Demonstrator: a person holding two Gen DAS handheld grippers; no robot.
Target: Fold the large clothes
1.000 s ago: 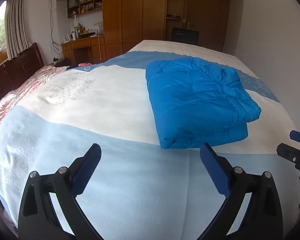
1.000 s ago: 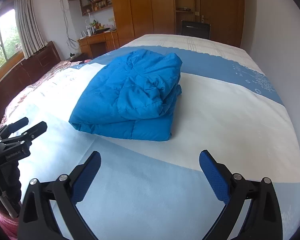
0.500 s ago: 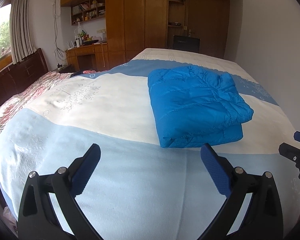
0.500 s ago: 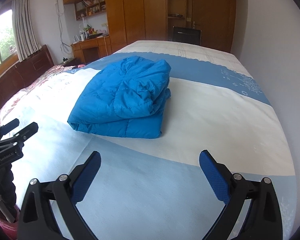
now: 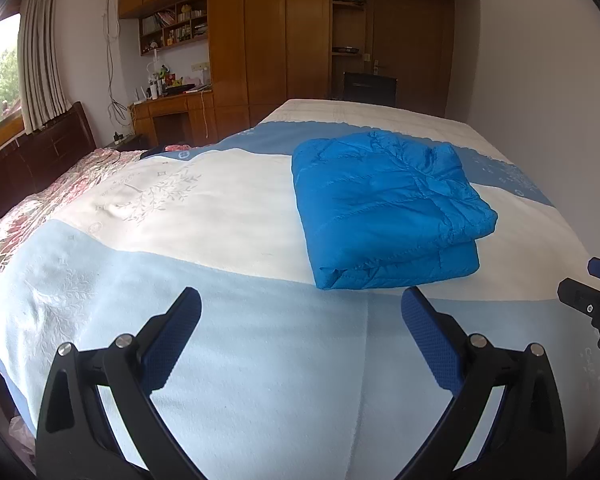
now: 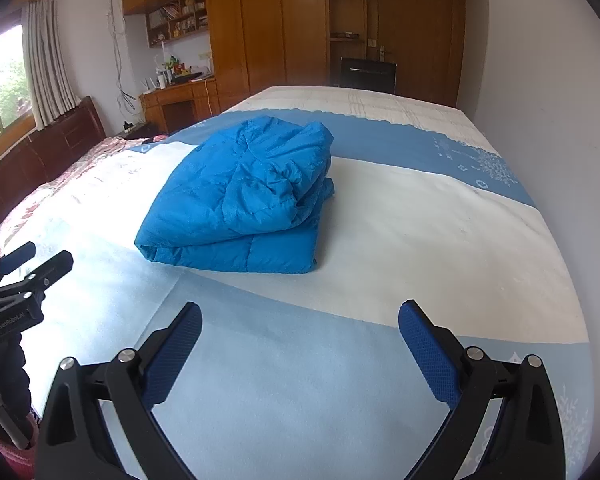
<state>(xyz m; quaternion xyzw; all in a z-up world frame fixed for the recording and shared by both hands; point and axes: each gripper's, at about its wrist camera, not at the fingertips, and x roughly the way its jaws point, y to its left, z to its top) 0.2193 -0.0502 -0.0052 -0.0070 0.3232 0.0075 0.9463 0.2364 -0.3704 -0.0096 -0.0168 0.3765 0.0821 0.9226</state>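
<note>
Bright blue quilted puffer jacket [image 5: 384, 208] sits already folded into a thick, compact rectangle, centre-right in the left wrist view and centre-left in the right wrist view, on the pale blue-and-white bedspread [image 5: 228, 216]. Left gripper [image 5: 300, 324] spread wide, empty, low in frame, short of the bundle. Right gripper [image 6: 300, 336] likewise wide, empty. Folding looks finished; top layer is a bit rumpled on its right side, maybe tidy-up left.
</note>
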